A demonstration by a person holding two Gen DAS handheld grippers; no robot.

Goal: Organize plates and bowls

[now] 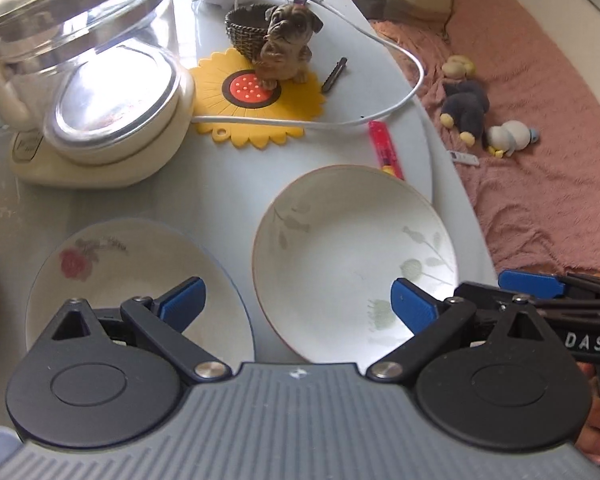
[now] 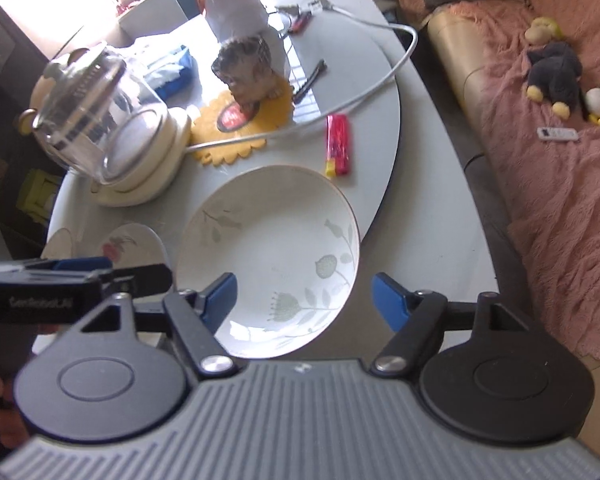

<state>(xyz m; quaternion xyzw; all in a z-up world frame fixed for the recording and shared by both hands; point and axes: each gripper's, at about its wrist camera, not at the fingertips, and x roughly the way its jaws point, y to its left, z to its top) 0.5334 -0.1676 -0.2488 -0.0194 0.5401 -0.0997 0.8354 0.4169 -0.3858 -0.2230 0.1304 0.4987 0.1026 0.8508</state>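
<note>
Left wrist: leaf-pattern bowl [image 1: 352, 264], rose plate [image 1: 132, 292] seemingly empty; both grippers' jaws open.

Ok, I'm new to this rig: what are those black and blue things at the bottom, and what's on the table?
Each picture comes from a camera on a hand-held gripper, looking along its two blue-tipped fingers. The left gripper hovers between the rose plate and the leaf plate. The right gripper hangs over the near edge of the leaf plate. Both are open and hold nothing. Further back on the table stand a glass kettle, a dog figurine on a sunflower mat, a white cable and a red lighter.
</note>
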